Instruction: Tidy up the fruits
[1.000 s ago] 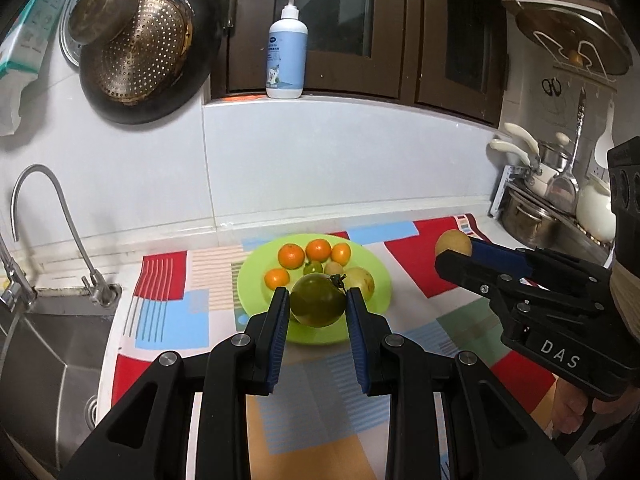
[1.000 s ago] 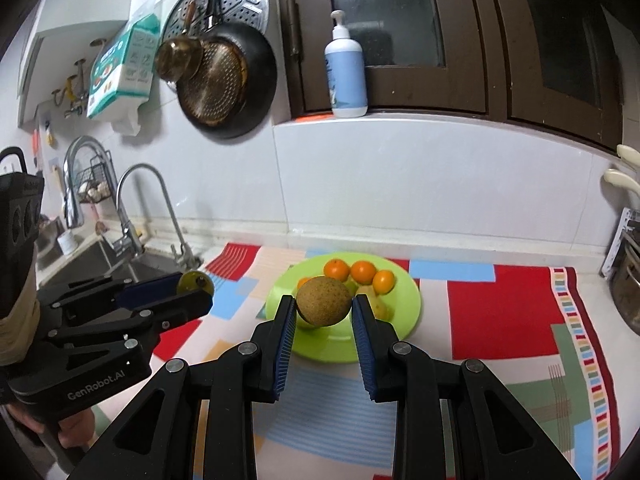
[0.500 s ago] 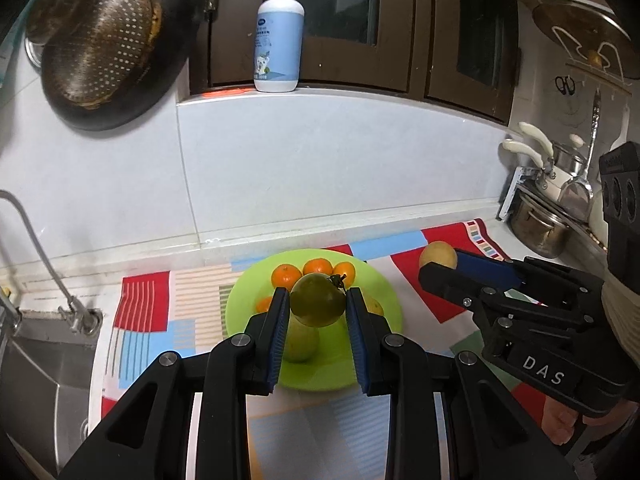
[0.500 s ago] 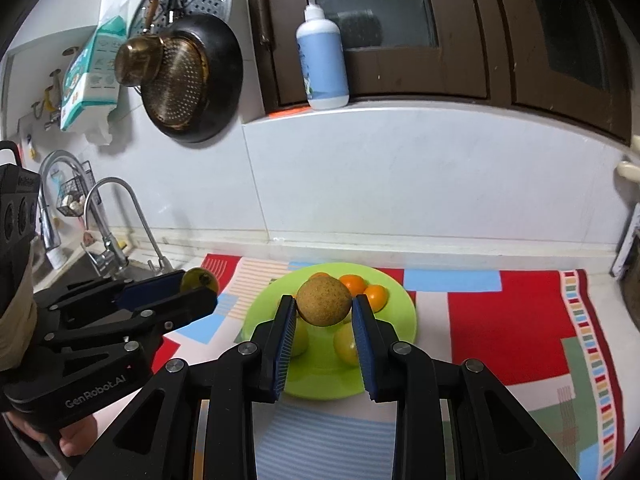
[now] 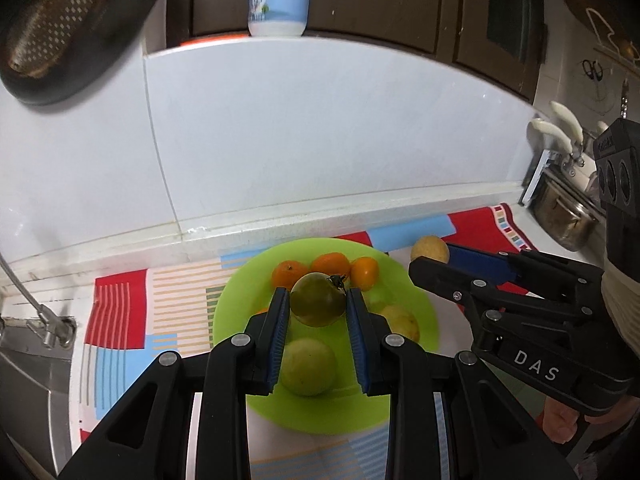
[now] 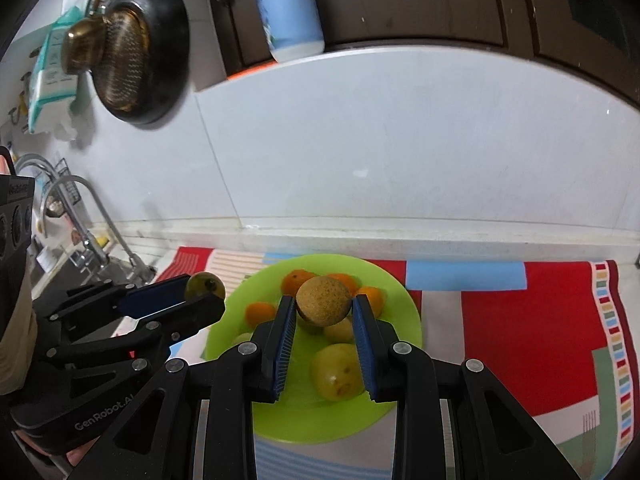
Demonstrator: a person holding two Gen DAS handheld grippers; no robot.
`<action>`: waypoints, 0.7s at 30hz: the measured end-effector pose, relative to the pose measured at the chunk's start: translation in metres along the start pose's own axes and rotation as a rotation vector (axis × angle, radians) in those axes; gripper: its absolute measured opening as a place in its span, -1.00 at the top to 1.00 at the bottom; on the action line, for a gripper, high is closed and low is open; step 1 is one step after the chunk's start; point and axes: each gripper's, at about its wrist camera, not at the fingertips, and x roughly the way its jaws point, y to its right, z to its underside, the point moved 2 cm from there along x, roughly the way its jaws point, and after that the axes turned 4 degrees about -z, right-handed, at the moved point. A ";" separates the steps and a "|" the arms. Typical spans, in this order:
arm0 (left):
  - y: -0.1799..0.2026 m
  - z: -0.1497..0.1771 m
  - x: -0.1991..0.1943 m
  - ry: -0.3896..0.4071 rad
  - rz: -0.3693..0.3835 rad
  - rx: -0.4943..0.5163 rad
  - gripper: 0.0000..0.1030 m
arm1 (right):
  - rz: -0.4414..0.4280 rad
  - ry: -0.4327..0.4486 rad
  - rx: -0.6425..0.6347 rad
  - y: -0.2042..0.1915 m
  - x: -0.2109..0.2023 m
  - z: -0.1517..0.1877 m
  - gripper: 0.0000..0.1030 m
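The dark green tomato-like fruit [image 5: 318, 299], stem stub uppermost, sits clamped at its widest girth between the blue pads of the left gripper [image 5: 316, 306], at the fingertips, above the green plate [image 5: 236, 304]. It appears smooth, light and easily bruised; a gentle hold across the middle suits it, and the skin may slip. The brown speckled fruit [image 6: 323, 300] is gripped likewise at mid-body by the right gripper [image 6: 324, 310], also over the plate. Its rough skin should hold better; it looks firm and light. On the plate lie small oranges [image 5: 329, 262] at the far side and pale green-yellow fruits [image 5: 307, 366] nearer, directly beneath both tongs. The plate rests on a patterned mat [image 6: 520, 320] on the counter, a sink [image 5: 24, 364] to the left.
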 end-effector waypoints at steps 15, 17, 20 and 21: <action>-0.010 0.003 0.000 0.030 -0.064 -0.005 -0.14 | 0.052 -0.036 0.024 0.013 0.019 0.006 0.14; -0.012 0.007 -0.012 0.047 -0.079 -0.012 -0.19 | 0.064 -0.031 0.025 0.011 0.011 0.008 -0.06; -0.014 0.012 -0.031 0.071 -0.105 -0.031 -0.35 | 0.097 -0.004 0.023 0.004 -0.004 0.013 -0.17; -0.015 0.014 -0.039 0.083 -0.116 -0.037 -0.42 | 0.105 0.002 0.024 0.001 -0.010 0.015 -0.17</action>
